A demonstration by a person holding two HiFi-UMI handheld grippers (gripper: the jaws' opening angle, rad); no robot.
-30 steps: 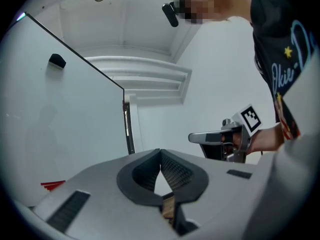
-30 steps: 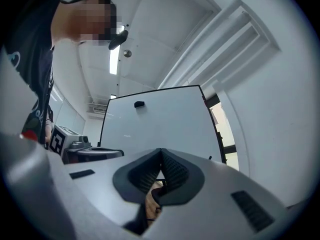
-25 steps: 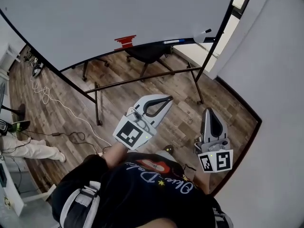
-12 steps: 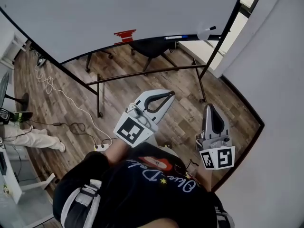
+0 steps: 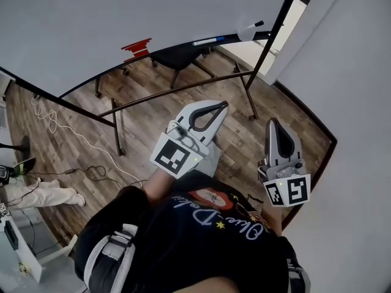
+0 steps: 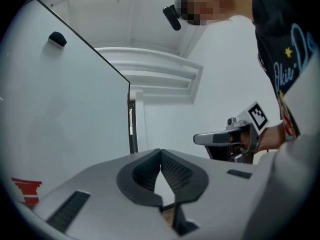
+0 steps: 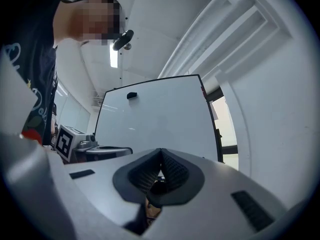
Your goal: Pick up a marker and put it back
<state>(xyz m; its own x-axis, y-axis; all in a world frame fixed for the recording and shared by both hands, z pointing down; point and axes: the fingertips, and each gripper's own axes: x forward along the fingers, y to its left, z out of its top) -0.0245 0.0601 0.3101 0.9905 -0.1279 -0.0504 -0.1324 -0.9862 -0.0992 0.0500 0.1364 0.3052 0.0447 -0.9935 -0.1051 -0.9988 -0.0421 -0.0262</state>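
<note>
**Change noted:** over the last sec both grippers have advanced toward the whiteboard (image 5: 122, 17). In head view its tray (image 5: 177, 49) sits a little nearer the tips than before. Finger state is unchanged on both sides. Judgement: approach phase only, pick not yet begun.

**L gripper** (image 5: 224, 105): fingers (image 6: 176, 173) clenched tip to tip, nothing between them.

**R gripper** (image 5: 273, 121): same, clenched on nothing. It is held roughly level, to the right of the L unit and apart from it.

**Task item:** marker (image 5: 208, 41) lies flat along the tray at the board's lower edge, right of centre. It is untouched and well apart from both grippers. A pale object w/ dark tip (image 5: 249, 32) sits further right on the tray; can't tell what it is.

**Materials / shapes:**
- Marker: slim stick, pale barrel, blue end.
- Board: smooth matt white sheet, dark thin frame, dark tubular metal stand (image 5: 183, 89).
- Red stepped mark (image 5: 135, 49) sits at the board's lower edge.
- Finger pads: dark, ribbed, rubber-like, set in grey moulded plastic shells. Together they form a teardrop loop.
- Floor (image 5: 73, 133): wood-plank pattern, w/ a white cable (image 5: 79, 140) trailing across it.

**Next move (judgement):** fingers must open before reaching the tray. The thin round barrel lying flat on the tray leaves little grip margin.
</note>
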